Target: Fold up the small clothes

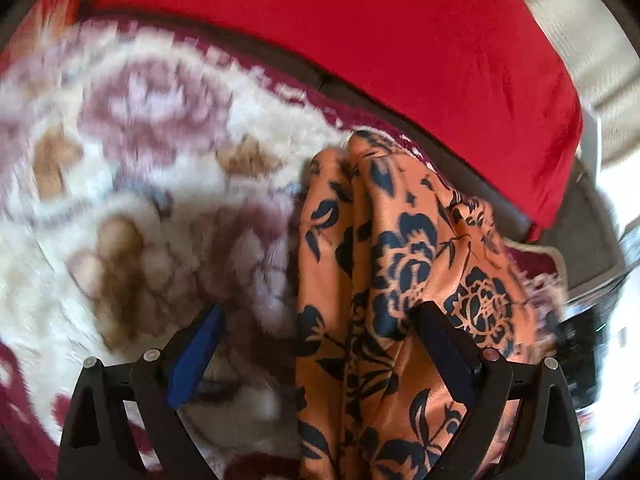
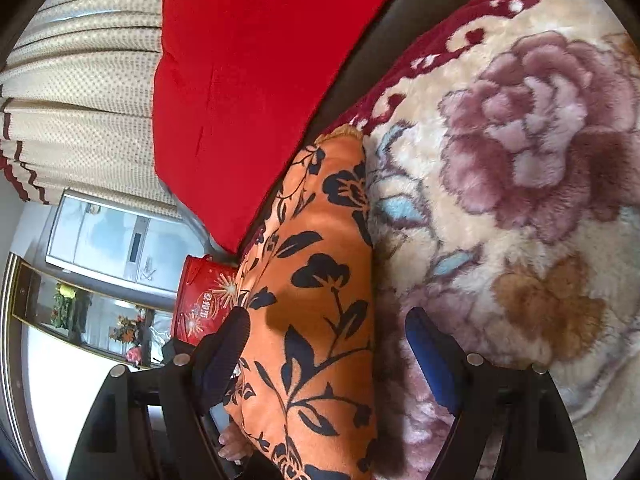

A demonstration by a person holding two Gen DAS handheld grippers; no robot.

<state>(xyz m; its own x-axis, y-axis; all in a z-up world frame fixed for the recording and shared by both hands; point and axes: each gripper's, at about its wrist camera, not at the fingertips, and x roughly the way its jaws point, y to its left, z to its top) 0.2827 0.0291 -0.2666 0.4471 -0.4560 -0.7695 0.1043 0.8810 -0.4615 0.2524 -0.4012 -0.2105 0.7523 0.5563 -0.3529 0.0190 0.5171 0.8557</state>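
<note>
An orange garment with a dark blue flower print [image 1: 384, 280] lies bunched on a cream and maroon flowered blanket [image 1: 140, 160]. My left gripper [image 1: 320, 320] is open, its blue-padded fingers spread wide; the cloth runs between them and against the right finger. In the right wrist view the same garment [image 2: 316, 288] lies in a long fold along the blanket [image 2: 520, 200]. My right gripper [image 2: 326, 324] is open, its fingers either side of the cloth, the left finger touching its edge.
A red cushion [image 1: 360, 40] lies just behind the garment, also in the right wrist view [image 2: 248, 80]. Cream curtains [image 2: 80, 80], a red gift box [image 2: 200, 300] and a glass cabinet [image 2: 80, 308] stand beyond the blanket's edge.
</note>
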